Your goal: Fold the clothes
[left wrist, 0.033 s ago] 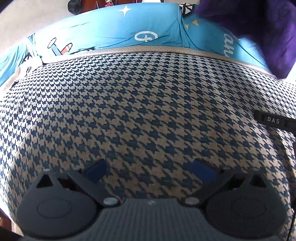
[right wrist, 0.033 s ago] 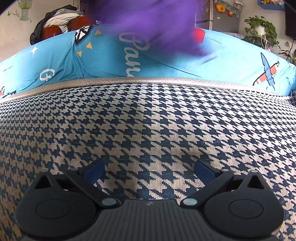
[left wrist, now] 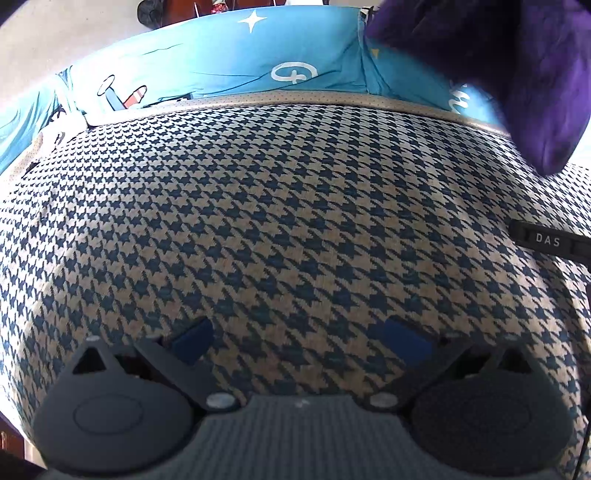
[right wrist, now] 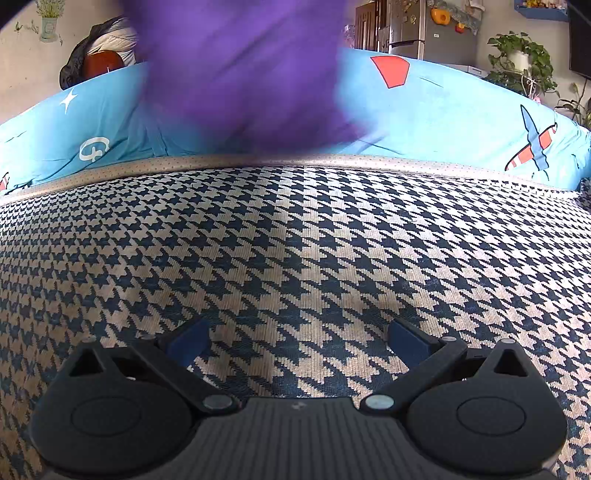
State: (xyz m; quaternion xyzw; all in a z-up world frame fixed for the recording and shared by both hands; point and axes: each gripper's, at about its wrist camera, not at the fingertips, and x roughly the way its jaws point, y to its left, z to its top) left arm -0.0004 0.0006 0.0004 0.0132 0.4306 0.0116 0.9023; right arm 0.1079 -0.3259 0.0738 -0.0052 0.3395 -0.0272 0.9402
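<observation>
A purple garment hangs blurred in the air at the top right of the left wrist view. In the right wrist view the purple garment fills the top centre, over the far edge of the houndstooth cover. What holds it is hidden. My left gripper is open low over the houndstooth cover, with nothing between its blue pads. My right gripper is also open over the cover and empty.
Blue bedding printed with planes and stars lies behind the cover's beige border. A black tab lettered DAS juts in from the right. Behind the bed are a dark jacket pile, a fridge and a potted plant.
The purple garment looks larger and lower in both views, reaching down toward the cover's far border. Neither gripper has visibly shifted.
</observation>
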